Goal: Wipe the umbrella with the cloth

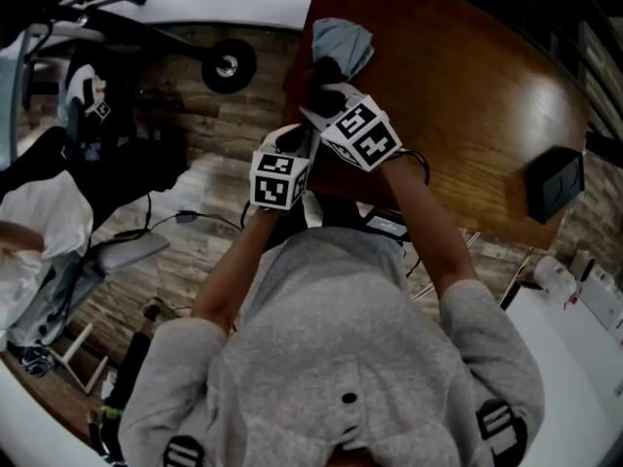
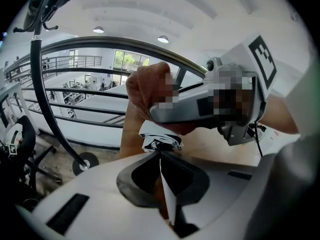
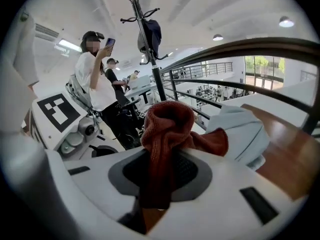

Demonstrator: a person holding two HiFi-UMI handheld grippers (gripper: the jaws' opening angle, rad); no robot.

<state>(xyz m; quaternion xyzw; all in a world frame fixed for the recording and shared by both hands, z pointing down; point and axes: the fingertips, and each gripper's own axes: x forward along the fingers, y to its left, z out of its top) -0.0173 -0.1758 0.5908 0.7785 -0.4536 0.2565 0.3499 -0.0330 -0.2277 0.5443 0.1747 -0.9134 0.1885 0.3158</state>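
Observation:
The folded light-blue umbrella (image 1: 343,39) lies on the near corner of the wooden table (image 1: 467,95); it also shows in the right gripper view (image 3: 240,129). My right gripper (image 1: 326,74) is shut on a rust-red knitted cloth (image 3: 167,121), which bunches up above the jaws right beside the umbrella. The left gripper (image 1: 304,115) sits close at its left, shut on a thin white flap with a black-and-white crumple (image 2: 160,140), which looks like the umbrella's fabric. From the left gripper view, the cloth (image 2: 147,89) hangs at the right gripper's tip, just above that crumple.
A black box (image 1: 555,183) rests on the table's right edge. A coat stand (image 3: 145,29) and a person with a phone (image 3: 95,79) stand beyond the table. A wheeled base (image 1: 229,64), chairs and cables fill the floor at the left; a railing (image 2: 75,91) runs behind.

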